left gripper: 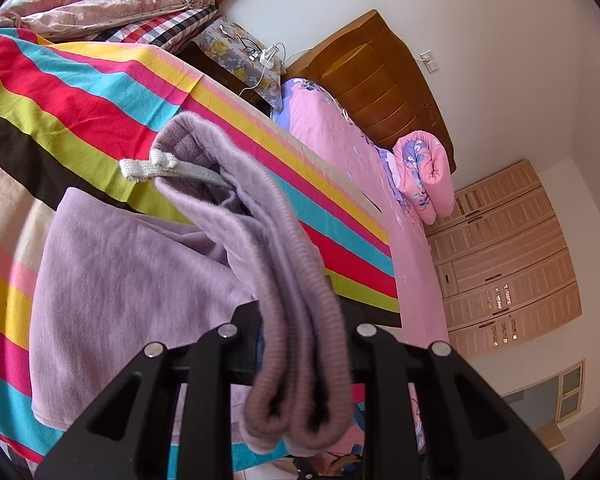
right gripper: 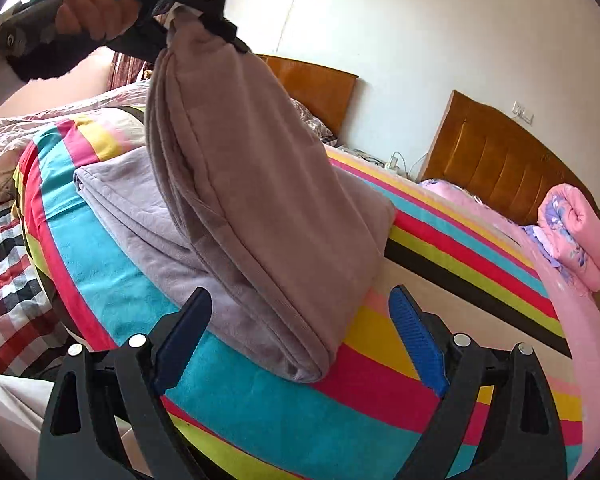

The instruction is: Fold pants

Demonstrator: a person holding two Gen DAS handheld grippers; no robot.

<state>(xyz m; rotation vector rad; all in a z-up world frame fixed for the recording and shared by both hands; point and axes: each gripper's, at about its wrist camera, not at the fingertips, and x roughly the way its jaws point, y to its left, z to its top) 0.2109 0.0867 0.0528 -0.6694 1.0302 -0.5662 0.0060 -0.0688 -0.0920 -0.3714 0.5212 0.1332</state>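
Note:
The lilac pants [left gripper: 140, 280] lie partly on the striped blanket [left gripper: 80, 92]. Their ribbed waistband [left gripper: 296, 360] is lifted and pinched in my left gripper [left gripper: 300, 314], which is shut on it. A white drawstring [left gripper: 148, 166] dangles from the band. In the right wrist view a hand [right gripper: 92, 12] holds the left gripper [right gripper: 204, 20] high at the upper left, and the pants [right gripper: 260, 200] hang from it down to a folded edge on the blanket [right gripper: 260, 408]. My right gripper [right gripper: 300, 296] stands open; that folded edge lies between its blue pads [right gripper: 416, 340] without touching them.
A second bed with pink bedding [left gripper: 340, 136] and a rolled pink quilt [right gripper: 576, 232] stands to the right. Wooden headboards [right gripper: 496, 164] line the wall. Between the beds is a nightstand with cables [left gripper: 244, 56]. Checked and floral bedding [right gripper: 4, 240] lies at the left, a wardrobe [left gripper: 504, 256] beyond.

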